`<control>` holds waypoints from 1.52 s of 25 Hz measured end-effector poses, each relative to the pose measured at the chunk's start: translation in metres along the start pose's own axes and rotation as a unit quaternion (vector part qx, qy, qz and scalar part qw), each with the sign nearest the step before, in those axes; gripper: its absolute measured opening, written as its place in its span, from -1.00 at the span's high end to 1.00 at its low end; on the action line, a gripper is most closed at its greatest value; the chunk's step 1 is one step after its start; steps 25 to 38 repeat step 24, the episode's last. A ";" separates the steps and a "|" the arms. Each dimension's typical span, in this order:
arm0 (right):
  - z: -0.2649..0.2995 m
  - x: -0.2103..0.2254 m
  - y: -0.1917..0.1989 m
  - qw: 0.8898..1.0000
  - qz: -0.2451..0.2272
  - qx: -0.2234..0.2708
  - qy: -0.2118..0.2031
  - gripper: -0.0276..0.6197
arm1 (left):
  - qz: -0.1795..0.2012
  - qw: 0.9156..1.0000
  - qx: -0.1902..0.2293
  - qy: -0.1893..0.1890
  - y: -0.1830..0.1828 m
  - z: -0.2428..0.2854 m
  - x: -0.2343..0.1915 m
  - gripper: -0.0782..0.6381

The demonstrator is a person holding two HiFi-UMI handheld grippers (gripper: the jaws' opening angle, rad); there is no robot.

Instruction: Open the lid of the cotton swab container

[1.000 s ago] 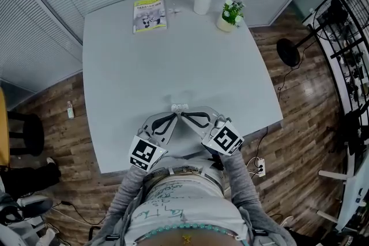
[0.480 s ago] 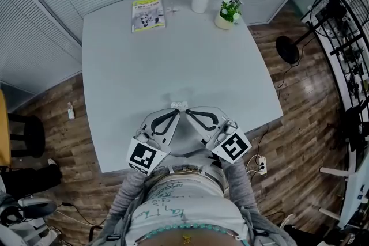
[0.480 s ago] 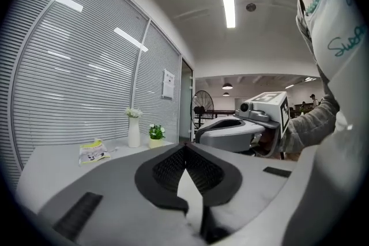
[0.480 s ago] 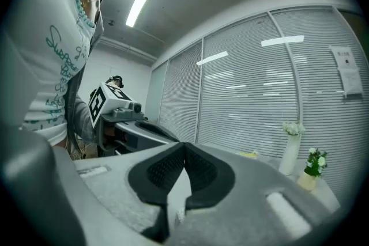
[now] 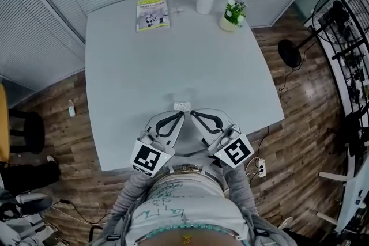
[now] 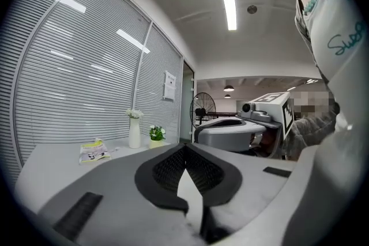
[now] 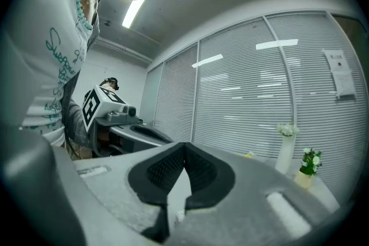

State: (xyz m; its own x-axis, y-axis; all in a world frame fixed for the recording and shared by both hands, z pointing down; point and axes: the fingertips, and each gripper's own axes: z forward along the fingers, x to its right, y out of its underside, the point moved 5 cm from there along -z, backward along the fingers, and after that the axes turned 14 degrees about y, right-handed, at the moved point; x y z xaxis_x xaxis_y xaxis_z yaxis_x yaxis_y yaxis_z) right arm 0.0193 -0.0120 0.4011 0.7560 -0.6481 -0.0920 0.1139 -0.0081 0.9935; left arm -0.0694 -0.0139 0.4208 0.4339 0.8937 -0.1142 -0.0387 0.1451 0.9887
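A small white cotton swab container [image 5: 182, 106] sits near the front edge of the pale grey counter [image 5: 144, 66] — just beyond both tips. The left gripper [image 5: 180, 117] and right gripper [image 5: 194, 114] have their jaws pressed together — empty.

Matt table [image 5: 173, 66], wood-plank floor [image 5: 300, 152], matt plastic left claw [image 6: 185, 148]

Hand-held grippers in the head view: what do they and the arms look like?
Both the left hand-held gripper and the right hand-held gripper have pale grey shells, black ribbed jaw pads and a white cube with black square markers. The sleeves are grey.
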 end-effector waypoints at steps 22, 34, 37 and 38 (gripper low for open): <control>0.007 0.002 0.000 1.000 -0.012 -0.006 -0.009 0.91 | -0.009 1.000 -0.003 -0.008 0.001 -0.004 -0.006 0.79; 0.008 0.002 -0.001 1.000 -0.013 -0.006 -0.009 0.91 | -0.003 1.000 -0.001 -0.010 0.003 -0.004 -0.008 0.79; 0.008 0.002 -0.001 1.000 -0.013 -0.006 -0.009 0.91 | -0.003 1.000 -0.001 -0.010 0.003 -0.004 -0.008 0.79; 0.008 0.002 -0.001 1.000 -0.013 -0.006 -0.009 0.91 | -0.003 1.000 -0.001 -0.010 0.003 -0.004 -0.008 0.79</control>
